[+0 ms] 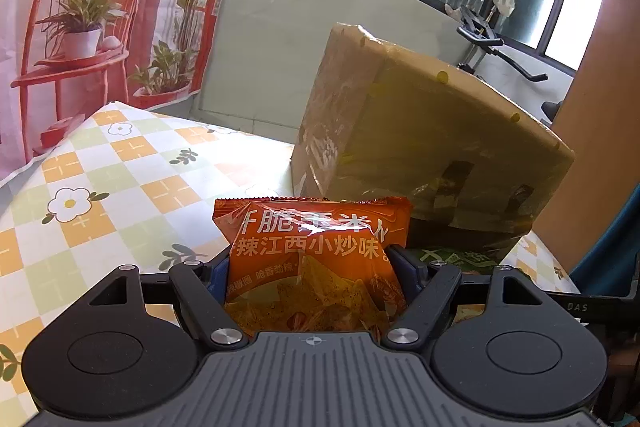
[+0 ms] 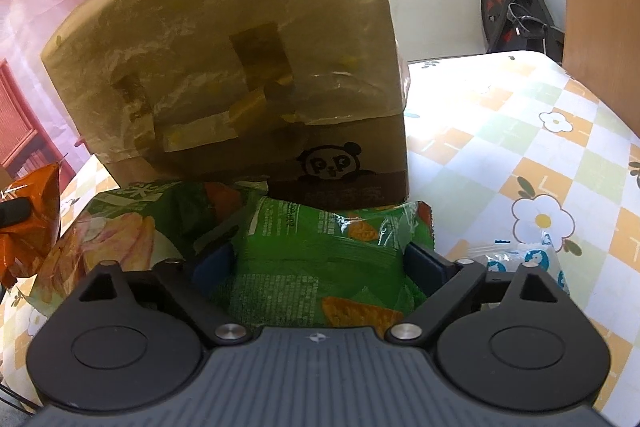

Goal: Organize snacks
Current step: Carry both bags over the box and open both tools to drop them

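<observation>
The left tool grips an orange snack bag, lifted above the checkered desk. The right tool has its pads against a green snack bag lying on the desk, just in front of a taped cardboard box.

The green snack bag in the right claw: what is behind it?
Behind the green snack bag stands a taped cardboard box with a panda drawing. Another green bag lies to its left. The box's inside and whatever is behind it are hidden.
</observation>
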The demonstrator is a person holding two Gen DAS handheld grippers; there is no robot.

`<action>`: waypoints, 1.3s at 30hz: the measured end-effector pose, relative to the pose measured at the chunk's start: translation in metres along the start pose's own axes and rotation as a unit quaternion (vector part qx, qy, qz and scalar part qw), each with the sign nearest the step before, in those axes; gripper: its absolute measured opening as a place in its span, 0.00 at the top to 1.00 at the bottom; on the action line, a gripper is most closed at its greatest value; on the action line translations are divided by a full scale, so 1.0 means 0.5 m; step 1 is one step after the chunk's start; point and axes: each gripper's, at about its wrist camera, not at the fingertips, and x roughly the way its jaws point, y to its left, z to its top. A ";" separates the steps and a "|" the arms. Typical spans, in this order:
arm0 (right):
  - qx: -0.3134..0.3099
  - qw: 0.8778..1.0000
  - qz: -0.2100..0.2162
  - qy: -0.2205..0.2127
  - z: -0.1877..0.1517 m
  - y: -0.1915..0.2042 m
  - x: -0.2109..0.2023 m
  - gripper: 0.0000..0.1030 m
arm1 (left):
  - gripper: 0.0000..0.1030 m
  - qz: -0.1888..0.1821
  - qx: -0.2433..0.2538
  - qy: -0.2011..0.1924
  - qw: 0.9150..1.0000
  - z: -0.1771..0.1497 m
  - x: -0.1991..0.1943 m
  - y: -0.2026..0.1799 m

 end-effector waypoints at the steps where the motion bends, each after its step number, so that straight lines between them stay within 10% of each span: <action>1: -0.001 1.000 -0.003 -0.001 -0.001 0.000 -0.003 0.19 | 0.23 0.000 -0.001 -0.001 1.000 0.001 -0.002 -0.001; 28: 0.031 0.995 0.022 -0.088 0.011 -0.028 -0.152 0.23 | 0.23 -0.018 0.030 -0.072 0.997 0.045 -0.073 -0.051; 39: 0.003 0.979 0.027 -0.201 0.119 0.001 -0.259 0.23 | 0.23 -0.050 0.068 -0.125 0.989 0.128 -0.076 -0.114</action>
